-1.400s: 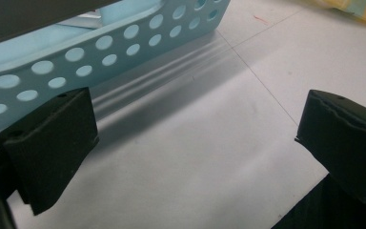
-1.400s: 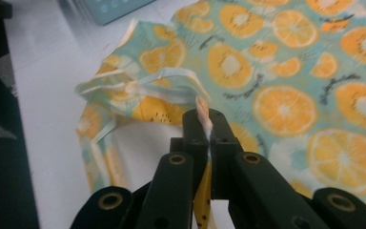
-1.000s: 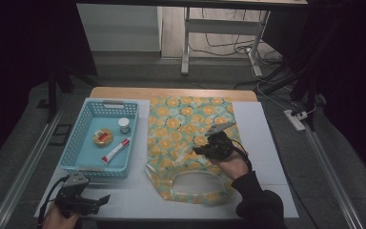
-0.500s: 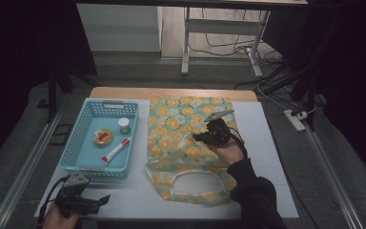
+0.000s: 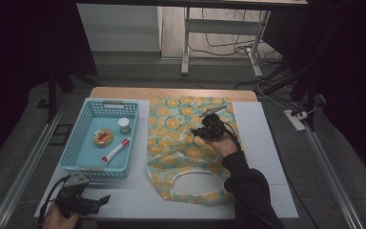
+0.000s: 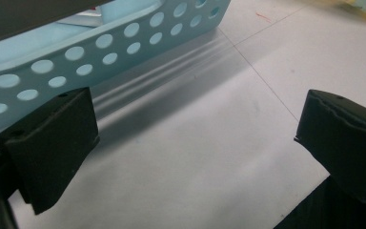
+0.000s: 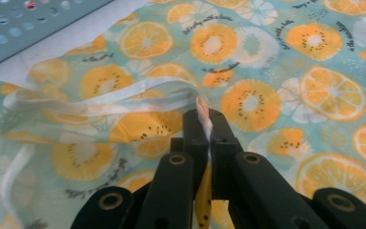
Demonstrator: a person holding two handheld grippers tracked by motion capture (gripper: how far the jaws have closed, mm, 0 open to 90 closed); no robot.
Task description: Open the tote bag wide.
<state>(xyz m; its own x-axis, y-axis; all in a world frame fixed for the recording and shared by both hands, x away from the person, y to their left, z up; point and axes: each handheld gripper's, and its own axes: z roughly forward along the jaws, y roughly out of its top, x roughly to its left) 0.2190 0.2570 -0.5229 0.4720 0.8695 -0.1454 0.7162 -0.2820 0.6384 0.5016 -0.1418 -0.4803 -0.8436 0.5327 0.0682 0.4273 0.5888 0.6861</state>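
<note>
Fruit-print bag (image 5: 190,143) is what I'm working: it lies flat on the white table (image 5: 267,143), long axis running away from me, cut-out handle end nearest me, closed end at the far edge.

High view: my right gripper (image 5: 205,129) sits over the middle of the bag, upper layer bunched under it. The blue basket (image 5: 83,164) is just left of the bag, with a small white-capped jar (image 5: 124,125), a round orange item (image 5: 103,137) and a red-and-white tube (image 5: 116,150) inside. My left gripper (image 5: 93,202) is at the near left corner, in front of the basket, well apart from the bag. So the right is clearly the nearer hand.

Left gripper view: jaws spread wide, nothing between them, bare table below, the perforated basket wall (image 6: 124,43) just beyond the left jaw. A sliver of bag shows at the top right corner, so the bag lies off to that gripper's right.

Right gripper view: jaws pressed together on the bag's white-edged rim (image 7: 204,117), a fold of it standing up between the pads. The rim runs off leftward from the pinch, lifted clear of the lower layer; probably the mouth is starting to open, though the gap itself is hard to make out.

Next move turns on this: the mouth faces me and the basket is left, so the free left gripper has the short path.
</note>
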